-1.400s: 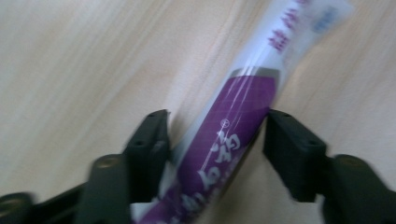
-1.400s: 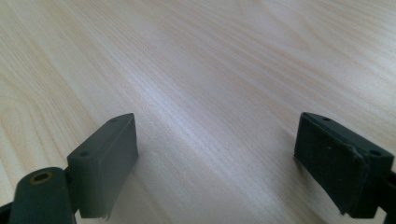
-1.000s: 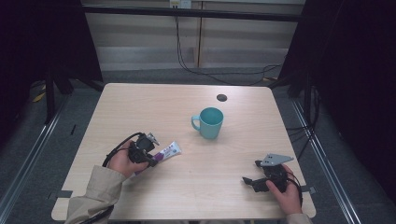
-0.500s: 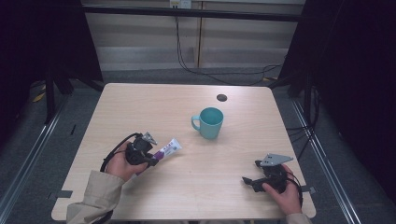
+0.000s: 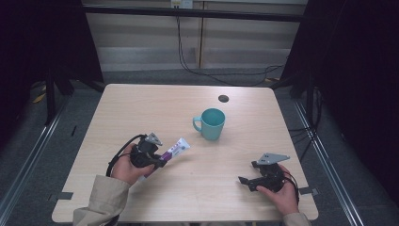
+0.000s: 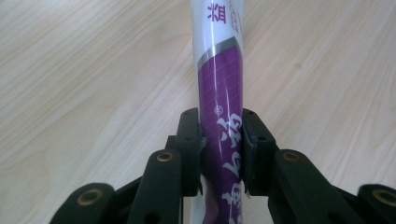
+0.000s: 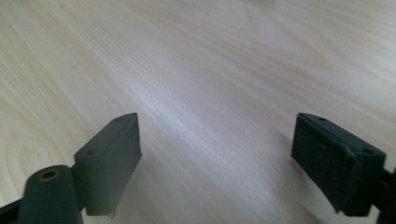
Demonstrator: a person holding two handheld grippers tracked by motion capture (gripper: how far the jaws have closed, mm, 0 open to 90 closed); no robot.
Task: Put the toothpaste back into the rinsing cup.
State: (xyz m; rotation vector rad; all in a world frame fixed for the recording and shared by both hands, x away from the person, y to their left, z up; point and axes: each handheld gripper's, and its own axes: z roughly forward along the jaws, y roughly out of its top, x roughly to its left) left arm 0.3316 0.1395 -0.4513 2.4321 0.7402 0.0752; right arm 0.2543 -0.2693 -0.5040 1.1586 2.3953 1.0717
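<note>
Left tongs (image 6: 219, 154) pinch the purple tube (image 5: 171, 153) near the worktop's (image 5: 141, 108) front-left; right tongs (image 7: 217, 163) sit spread, idle; the mug (image 5: 211, 123) looks empty.

Lighting: even, soft, from overhead; surroundings dark.
Worktop (image 5: 141, 108) evenly lit; faint shadows. Tube (image 6: 218, 93) shows a glare streak. Right gripper view jaws blurred.

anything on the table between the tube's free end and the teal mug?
Nothing. In the high view the stretch of table between the free end of the tube, held in the left tool, and the teal mug is bare wood.
</note>
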